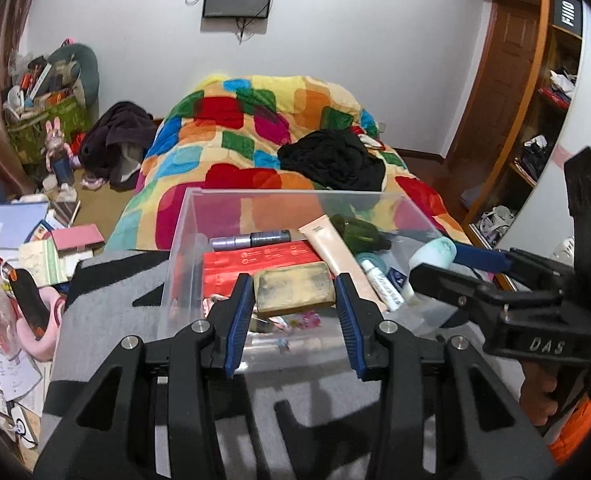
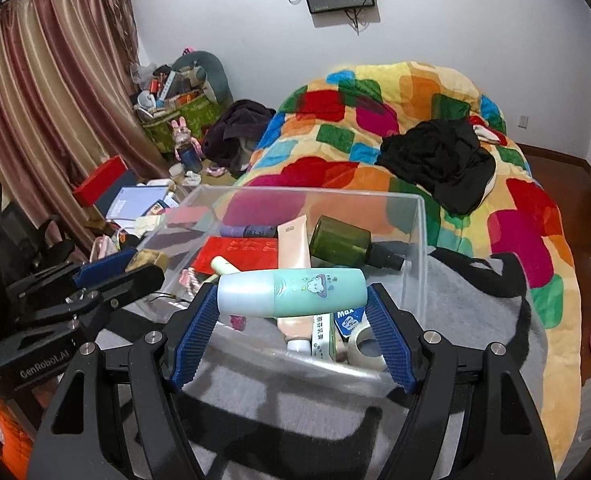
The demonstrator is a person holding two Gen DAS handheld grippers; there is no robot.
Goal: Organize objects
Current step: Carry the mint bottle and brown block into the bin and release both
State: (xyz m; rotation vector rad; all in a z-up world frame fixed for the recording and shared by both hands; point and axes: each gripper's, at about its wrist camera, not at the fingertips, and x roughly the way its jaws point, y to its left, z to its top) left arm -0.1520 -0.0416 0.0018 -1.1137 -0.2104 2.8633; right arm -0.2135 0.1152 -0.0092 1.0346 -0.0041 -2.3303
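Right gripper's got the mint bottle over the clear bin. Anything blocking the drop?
No lid on the clear bin. The mint bottle hangs crosswise in the right gripper above the pink tube, with the green bottle just behind. It would land on clutter, not bare floor.

Clear bin [image 2: 413, 240] open-topped above the bed's blanket [image 2: 527, 240], its floor crowded with tubes, red box [image 1: 255, 264] and green bottle [image 2: 339, 242], bare grey rug [image 2: 467, 320] beside it, left side cluttered with papers [image 1: 11, 232]

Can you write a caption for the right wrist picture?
Right hand-held gripper holds a mint bottle over the clear box.
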